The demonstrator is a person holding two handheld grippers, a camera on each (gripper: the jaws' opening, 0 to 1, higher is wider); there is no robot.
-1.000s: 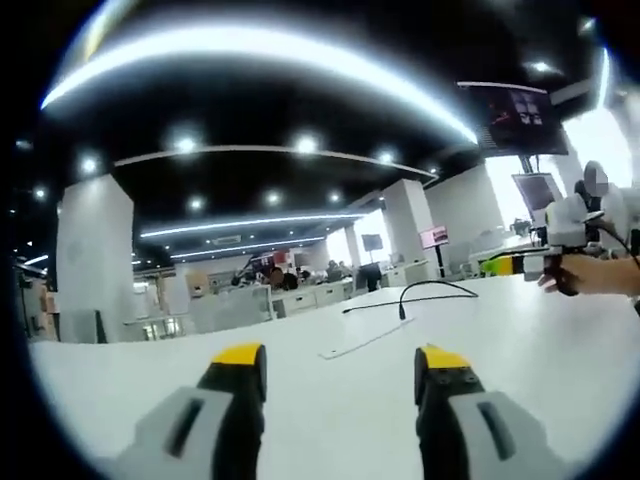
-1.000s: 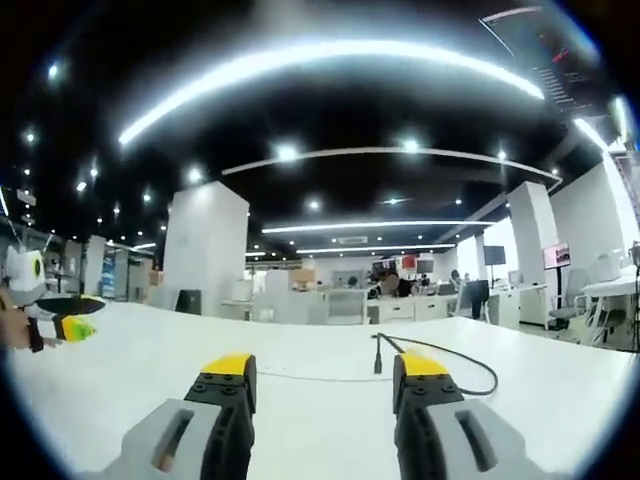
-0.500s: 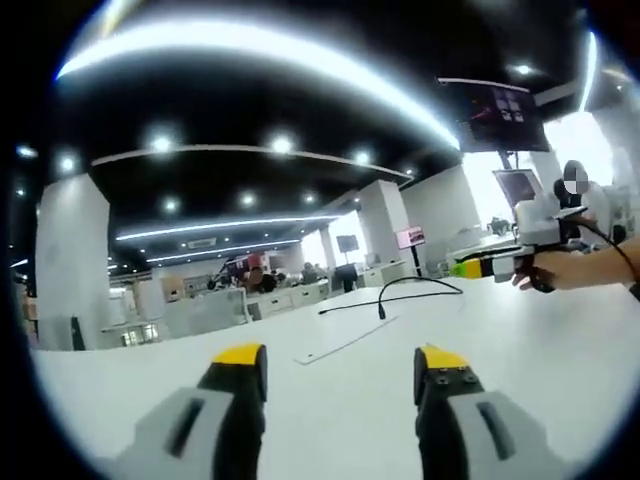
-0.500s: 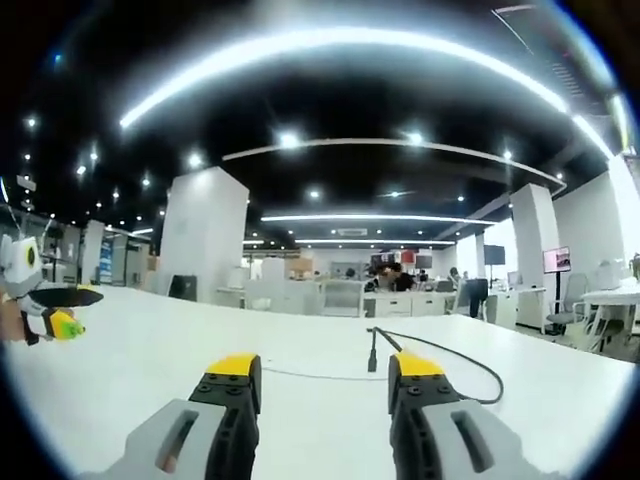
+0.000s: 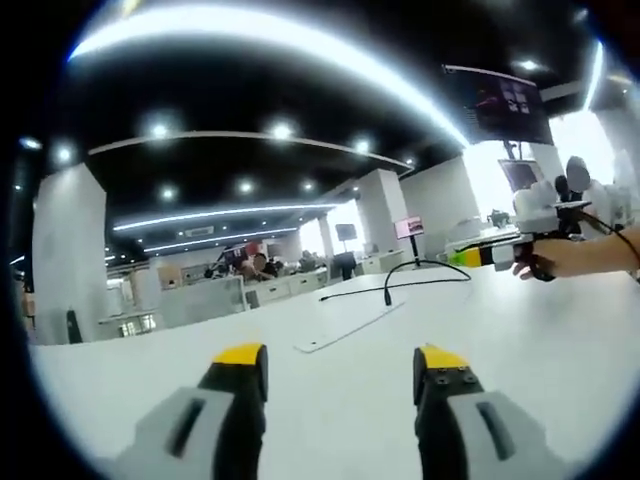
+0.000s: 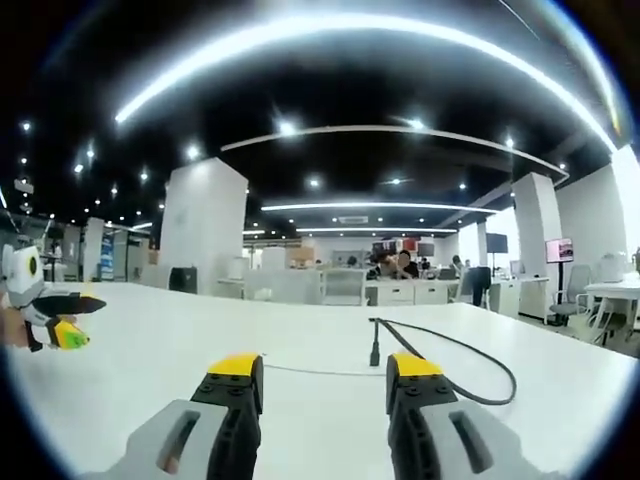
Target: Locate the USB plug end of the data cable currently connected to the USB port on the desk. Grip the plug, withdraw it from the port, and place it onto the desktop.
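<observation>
A black data cable (image 5: 425,268) lies in a loop on the white desk (image 5: 330,400). Its plug end (image 5: 388,296) stands upright out of the desktop. In the right gripper view the plug (image 6: 374,352) rises just beyond my right jaw tip, and the cable (image 6: 470,370) curves off to the right. My left gripper (image 5: 340,365) is open and empty, well short of the plug. My right gripper (image 6: 323,372) is open too, with nothing between its jaws. It also enters the left gripper view as the right gripper (image 5: 485,256) held in a hand (image 5: 575,255).
A thin flat white strip (image 5: 345,330) lies on the desk ahead of the plug. My left gripper (image 6: 55,322) hovers over the desk's left part. Beyond the desk are office desks, pillars and seated people (image 6: 400,268).
Both views shifted slightly with the hands. In the right gripper view the plug and cable loom a little larger and nearer. Both grippers stay open.
</observation>
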